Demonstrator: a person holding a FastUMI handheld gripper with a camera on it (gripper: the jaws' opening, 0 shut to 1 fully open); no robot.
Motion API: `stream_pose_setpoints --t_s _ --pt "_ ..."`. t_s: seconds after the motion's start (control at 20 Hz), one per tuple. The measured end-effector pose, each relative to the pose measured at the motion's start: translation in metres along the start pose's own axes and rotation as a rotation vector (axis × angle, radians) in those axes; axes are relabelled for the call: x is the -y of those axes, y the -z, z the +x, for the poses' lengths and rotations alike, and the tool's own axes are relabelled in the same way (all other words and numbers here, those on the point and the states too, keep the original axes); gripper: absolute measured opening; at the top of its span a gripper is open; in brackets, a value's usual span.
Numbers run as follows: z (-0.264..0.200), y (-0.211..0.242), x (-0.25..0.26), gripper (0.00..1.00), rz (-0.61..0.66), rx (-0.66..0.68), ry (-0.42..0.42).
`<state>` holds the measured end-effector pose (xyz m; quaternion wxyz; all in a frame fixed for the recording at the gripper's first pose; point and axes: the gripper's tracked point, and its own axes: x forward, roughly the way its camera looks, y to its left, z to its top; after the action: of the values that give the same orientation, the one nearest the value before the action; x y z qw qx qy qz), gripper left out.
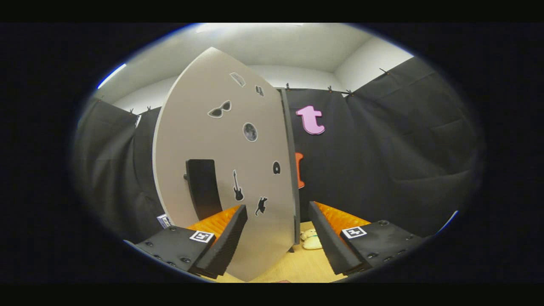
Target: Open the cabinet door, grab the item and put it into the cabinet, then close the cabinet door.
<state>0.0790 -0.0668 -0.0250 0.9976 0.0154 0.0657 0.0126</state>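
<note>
The cabinet door is a pale grey panel with several small stickers, standing tall just ahead of my fingers. Its black handle sits low on the panel, just beyond my left fingertip. The door's dark right edge runs down between my two fingers. My gripper is open, with the door's lower right part in front of the gap and nothing pressed between the fingers. A small cream soft toy lies on the wooden tabletop, beside the door's bottom corner and close to my right finger. The cabinet's inside is hidden.
Black cloth walls close the booth behind and to the right of the cabinet, and also on the left. A white ceiling shows above. The bare tabletop stretches between my fingers.
</note>
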Motion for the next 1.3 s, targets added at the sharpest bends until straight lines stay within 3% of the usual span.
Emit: stream_pose_setpoints --t_s 1.3 --pt "0.051 0.021 -0.127 0.96 0.037 -0.052 -0.268"
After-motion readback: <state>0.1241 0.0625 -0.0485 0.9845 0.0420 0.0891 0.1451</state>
